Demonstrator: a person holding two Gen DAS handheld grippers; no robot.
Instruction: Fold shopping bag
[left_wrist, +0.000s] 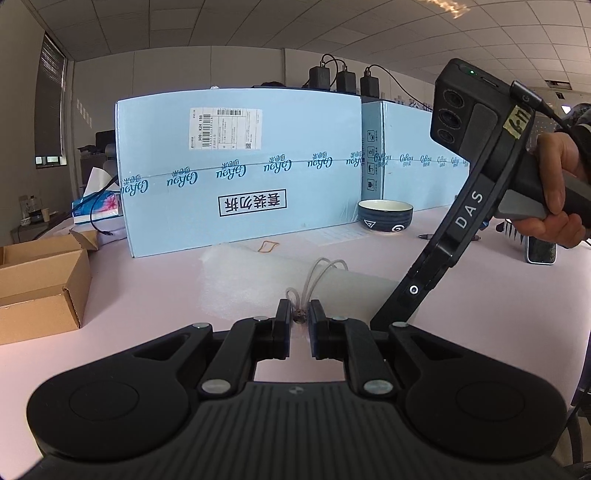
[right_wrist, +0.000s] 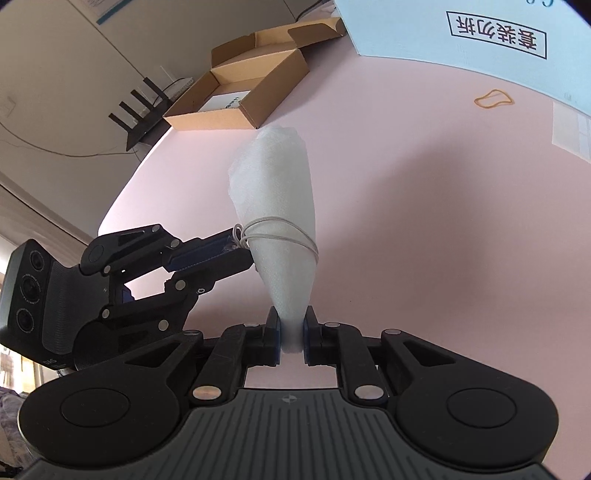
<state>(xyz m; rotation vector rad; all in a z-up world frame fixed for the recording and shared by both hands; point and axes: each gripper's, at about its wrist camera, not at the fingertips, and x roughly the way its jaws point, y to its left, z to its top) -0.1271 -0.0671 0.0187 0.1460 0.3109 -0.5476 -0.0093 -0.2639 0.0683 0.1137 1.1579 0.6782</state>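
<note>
Behind the bag (right_wrist: 280, 206), only in the left wrist view: big blue cartons (left_wrist: 236, 173), a dark bowl (left_wrist: 385, 215), a hand (left_wrist: 557, 199) on the right tool's handle. Only in the right wrist view: a black router (right_wrist: 142, 110) past the pink table (right_wrist: 424, 206). Beside the bag, an open cardboard box (right_wrist: 240, 96); beyond it, a rubber band (right_wrist: 494, 99). Right gripper (right_wrist: 292, 328) clamped on the bag's rolled, narrow end. Left gripper (left_wrist: 299, 314) pinched together on its cord (right_wrist: 280, 236). Bag's near end hidden between the pads.

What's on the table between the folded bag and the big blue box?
In the left wrist view, a tan rubber band lies on the pink table between the white bag and the blue box; otherwise bare.
</note>
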